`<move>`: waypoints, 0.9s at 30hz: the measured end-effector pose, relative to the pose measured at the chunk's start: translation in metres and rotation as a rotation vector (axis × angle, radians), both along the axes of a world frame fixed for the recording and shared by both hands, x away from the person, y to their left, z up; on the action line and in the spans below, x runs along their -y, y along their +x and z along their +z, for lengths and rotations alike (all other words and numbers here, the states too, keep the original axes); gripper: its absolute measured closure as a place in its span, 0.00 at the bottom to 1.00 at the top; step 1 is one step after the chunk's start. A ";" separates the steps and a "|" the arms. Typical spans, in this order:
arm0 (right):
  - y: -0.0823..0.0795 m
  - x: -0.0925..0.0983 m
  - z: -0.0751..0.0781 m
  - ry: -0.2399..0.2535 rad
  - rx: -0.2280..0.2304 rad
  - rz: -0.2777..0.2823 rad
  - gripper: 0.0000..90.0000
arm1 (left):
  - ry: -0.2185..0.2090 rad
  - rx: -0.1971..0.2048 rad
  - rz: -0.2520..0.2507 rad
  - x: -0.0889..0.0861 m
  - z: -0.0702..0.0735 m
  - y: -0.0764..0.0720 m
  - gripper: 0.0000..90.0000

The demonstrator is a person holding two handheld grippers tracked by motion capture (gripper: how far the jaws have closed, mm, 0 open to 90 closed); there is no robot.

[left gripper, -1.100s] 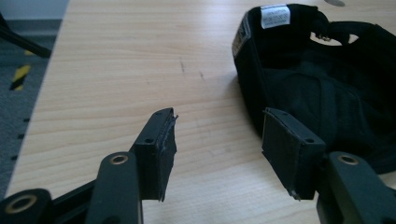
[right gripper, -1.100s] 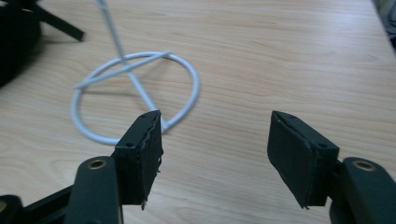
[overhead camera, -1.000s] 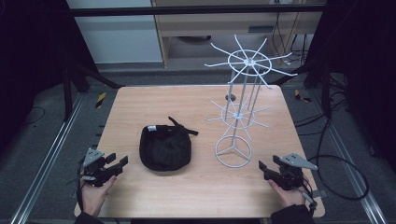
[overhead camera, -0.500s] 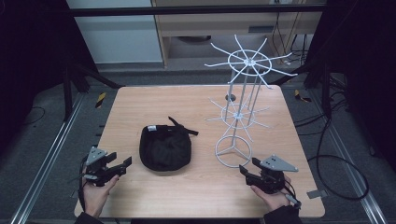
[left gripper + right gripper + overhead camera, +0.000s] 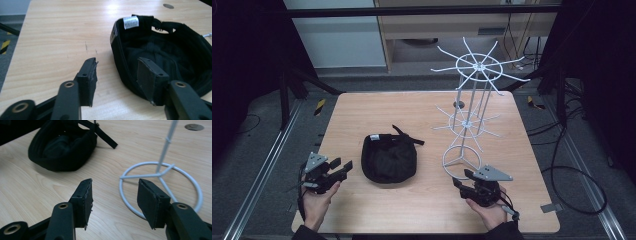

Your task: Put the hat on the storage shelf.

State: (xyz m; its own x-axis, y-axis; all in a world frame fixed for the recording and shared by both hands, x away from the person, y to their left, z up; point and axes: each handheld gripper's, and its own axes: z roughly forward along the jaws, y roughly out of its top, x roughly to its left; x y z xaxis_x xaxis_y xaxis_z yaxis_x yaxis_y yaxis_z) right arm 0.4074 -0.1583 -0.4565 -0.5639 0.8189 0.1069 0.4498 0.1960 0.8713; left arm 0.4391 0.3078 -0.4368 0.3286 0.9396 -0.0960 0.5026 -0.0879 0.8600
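High view puts the cap (image 5: 389,159) near the middle of the table (image 5: 362,107), crown down and opening up, with its strap trailing to the far right. I judge it light, soft and floppy: it will sag if I lift it by one point, and the fabric should not slip on the pads. The stitched rim looks like the firmest place to pinch, so I would take it at the left rim, where my left gripper (image 5: 343,165) already points, and steady the right rim with the other.

My left gripper (image 5: 116,72) has its jaws apart with nothing pressed between them; they have just been closing, and the right-hand pad sits in front of the cap's near rim while the other hangs over bare wood. My right gripper (image 5: 459,181) sits near the right, just beside the stand's (image 5: 467,122) ring base; its jaws are apart, have just been closing, and hold nothing.

Count: one cap, one stand, two grippers, one table.
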 end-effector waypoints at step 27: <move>0.033 -0.103 0.002 -0.025 0.008 0.095 0.53 | 0.053 -0.049 -0.025 0.025 -0.015 0.041 0.66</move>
